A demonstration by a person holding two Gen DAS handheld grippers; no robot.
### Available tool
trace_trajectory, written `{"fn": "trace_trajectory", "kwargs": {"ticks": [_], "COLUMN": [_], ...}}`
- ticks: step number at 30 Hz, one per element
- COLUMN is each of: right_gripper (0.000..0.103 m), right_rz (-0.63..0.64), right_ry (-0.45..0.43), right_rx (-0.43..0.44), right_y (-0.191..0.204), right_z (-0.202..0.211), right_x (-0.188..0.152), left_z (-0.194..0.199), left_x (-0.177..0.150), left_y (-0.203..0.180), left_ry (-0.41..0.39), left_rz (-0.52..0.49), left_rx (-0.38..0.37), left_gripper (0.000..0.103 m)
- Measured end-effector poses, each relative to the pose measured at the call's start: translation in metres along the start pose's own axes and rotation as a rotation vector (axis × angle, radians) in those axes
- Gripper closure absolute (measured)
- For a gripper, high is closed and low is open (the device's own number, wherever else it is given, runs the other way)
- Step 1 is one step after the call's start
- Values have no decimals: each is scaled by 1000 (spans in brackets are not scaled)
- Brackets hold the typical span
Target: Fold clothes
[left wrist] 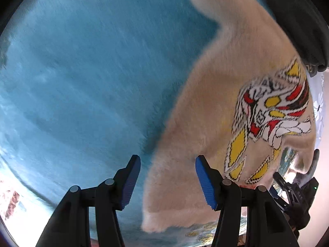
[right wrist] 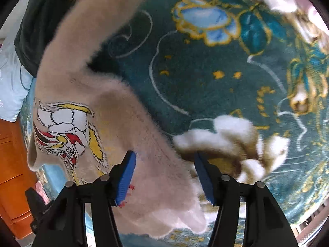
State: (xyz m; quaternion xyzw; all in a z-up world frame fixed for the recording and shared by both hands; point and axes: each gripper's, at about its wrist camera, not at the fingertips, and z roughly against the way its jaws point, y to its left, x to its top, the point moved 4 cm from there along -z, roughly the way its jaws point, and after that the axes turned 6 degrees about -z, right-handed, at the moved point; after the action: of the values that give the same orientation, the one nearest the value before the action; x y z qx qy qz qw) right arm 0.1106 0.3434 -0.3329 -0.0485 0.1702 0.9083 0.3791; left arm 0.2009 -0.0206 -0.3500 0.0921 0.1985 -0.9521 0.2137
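Note:
A fluffy beige sweater (left wrist: 216, 103) with a red, yellow, white and black knitted design (left wrist: 271, 111) lies on a blue-green floral blanket (left wrist: 82, 82). My left gripper (left wrist: 167, 182) is open, its blue pads either side of the sweater's lower edge. In the right wrist view the same sweater (right wrist: 127, 123) runs from top left to bottom centre, with its design (right wrist: 67, 131) at left. My right gripper (right wrist: 164, 177) is open over the sweater's hem. The right gripper's black body shows in the left wrist view (left wrist: 296, 193).
A dark garment (right wrist: 41, 20) lies beyond the sweater, also in the left wrist view (left wrist: 298, 20). A pale blue cloth (right wrist: 12, 78) sits at left. An orange wooden cabinet (right wrist: 12, 175) stands at lower left. The blanket's flower pattern (right wrist: 205, 20) fills the right.

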Motion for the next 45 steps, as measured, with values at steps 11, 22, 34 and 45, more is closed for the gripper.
{"fn": "trace_trajectory", "kwargs": {"ticks": [11,22,34,45], "right_gripper": [92,93,62,32], "right_rz": [26,133,-47,-491], "right_ry": [51,181,-124,-293], "right_rx": [65,27,288,474], "right_y": [-2,-16,-32,-133], "right_z": [0,-4,87,93], "right_x": [-26,-105,-34,61], "left_z": [14,42,167,273], "left_x": [-16,-53,-40,-58], "left_y": [-12,11,7,26], "left_ry": [-52,-32,-288,-506], "left_rz": [-33,-114,59,97], "left_rx": [100,252,61,17], "left_gripper": [91,91,77,41]}}
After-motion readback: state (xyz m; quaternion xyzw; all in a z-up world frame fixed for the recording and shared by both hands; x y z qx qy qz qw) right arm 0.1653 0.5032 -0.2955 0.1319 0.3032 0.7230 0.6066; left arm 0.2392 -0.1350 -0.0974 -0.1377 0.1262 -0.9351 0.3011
